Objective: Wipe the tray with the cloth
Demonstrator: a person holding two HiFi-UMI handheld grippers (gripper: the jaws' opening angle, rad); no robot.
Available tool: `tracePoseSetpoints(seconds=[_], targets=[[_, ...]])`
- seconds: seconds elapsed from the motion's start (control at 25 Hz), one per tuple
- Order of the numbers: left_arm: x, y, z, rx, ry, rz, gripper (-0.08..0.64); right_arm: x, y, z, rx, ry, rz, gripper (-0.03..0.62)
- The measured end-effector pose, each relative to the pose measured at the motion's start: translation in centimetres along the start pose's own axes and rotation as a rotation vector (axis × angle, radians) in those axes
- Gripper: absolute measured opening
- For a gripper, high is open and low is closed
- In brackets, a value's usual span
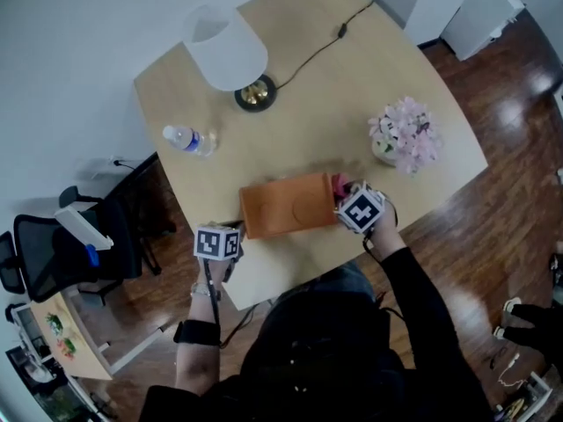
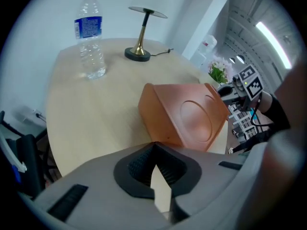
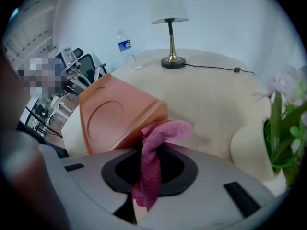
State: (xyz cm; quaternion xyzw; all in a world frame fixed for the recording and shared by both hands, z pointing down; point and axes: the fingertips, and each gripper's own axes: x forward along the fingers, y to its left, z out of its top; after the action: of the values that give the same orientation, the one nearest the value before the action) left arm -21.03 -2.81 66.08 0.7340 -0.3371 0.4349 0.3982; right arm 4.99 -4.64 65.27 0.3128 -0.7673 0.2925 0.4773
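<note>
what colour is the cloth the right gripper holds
Magenta pink. The small fuzzy cloth shows best in the right gripper view.

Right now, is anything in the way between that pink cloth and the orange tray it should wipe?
Nothing visible. The right gripper holds the cloth right beside the tray, at its edge. The bottle, lamp and flowers stand elsewhere on the table, off that path.

- Tray [image 1: 288, 204]: orange-brown, rectangular, a round recess in its upper face, lying near the table's [image 1: 352, 104] front edge.
- Cloth [image 3: 165, 128]: pink, bunched, pinched in the right gripper [image 3: 149, 150], touching the tray's right end.
</note>
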Motion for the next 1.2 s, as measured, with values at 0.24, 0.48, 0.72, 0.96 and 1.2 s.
tracePoseSetpoints(seconds=[0.24,0.48,0.72,0.96,1.2], targets=[[-0.4,-1.5,-4.2,-0.065,0.007,0.054,0.000,0.9,0.0,2.9,-0.029,-0.031,0.055,0.067],[-1.1,-0.8,-4.2,-0.097,-0.011,0.071,0.000,0.6,0.3,3.7,-0.029,-0.043,0.106,0.069],[-6.1,-1.2,0.5,-0.058,-0.143,0.191,0.000,-0.4,-1.4,5.3,0.013,-0.114,0.091,0.071],[-2.5,-7.9,5.8,0.068,-0.137,0.099,0.000,-0.1,-4.6,9.7,0.076,-0.205,0.065,0.071],[0.7,-9.7,6.5,0.065,-0.086,0.063,0.000,0.7,-5.6,13.7,0.122,-0.271,0.122,0.071]])
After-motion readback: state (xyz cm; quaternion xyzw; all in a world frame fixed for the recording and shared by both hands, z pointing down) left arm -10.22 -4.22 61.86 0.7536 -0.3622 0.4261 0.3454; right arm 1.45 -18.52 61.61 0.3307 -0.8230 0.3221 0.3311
